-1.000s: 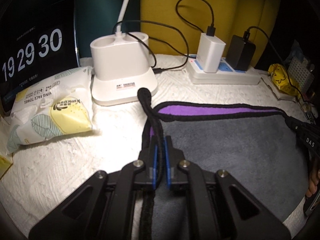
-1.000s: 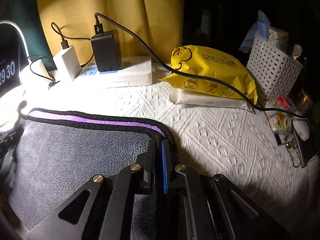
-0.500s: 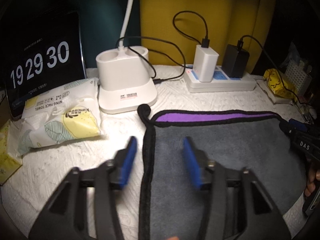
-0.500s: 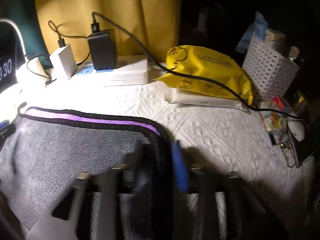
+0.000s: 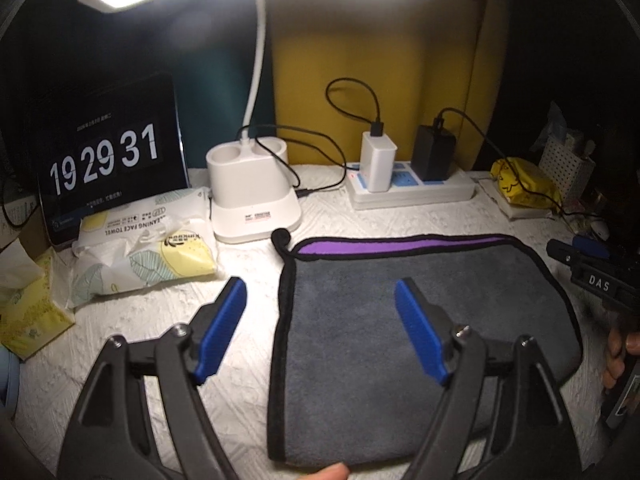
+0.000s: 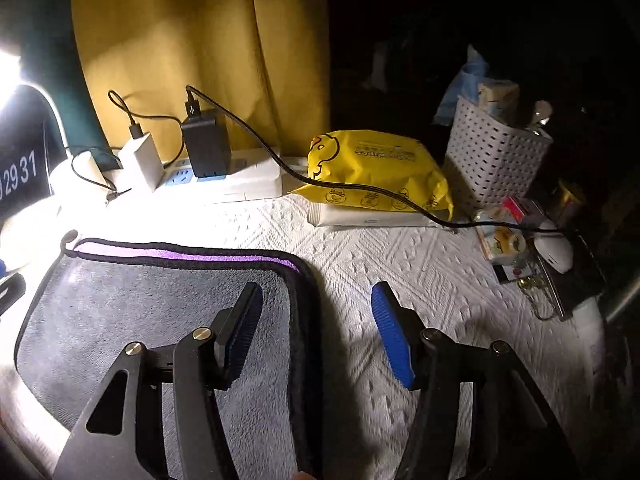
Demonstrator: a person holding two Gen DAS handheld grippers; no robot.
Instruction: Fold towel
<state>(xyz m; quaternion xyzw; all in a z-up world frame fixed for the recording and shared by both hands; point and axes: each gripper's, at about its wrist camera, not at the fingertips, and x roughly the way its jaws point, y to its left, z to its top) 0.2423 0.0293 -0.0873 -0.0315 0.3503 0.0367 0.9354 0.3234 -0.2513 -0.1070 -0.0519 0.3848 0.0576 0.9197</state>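
Left wrist view: both grippers gape wide over the folded towel (image 5: 420,320) on a lamp-lit white textured tabletop (image 5: 132,344).

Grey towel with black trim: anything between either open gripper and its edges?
Nothing visible. The grey towel with black trim lies flat on the white textured cover. The left gripper straddles its left edge; the right gripper straddles its right edge. Both are open and hold nothing.
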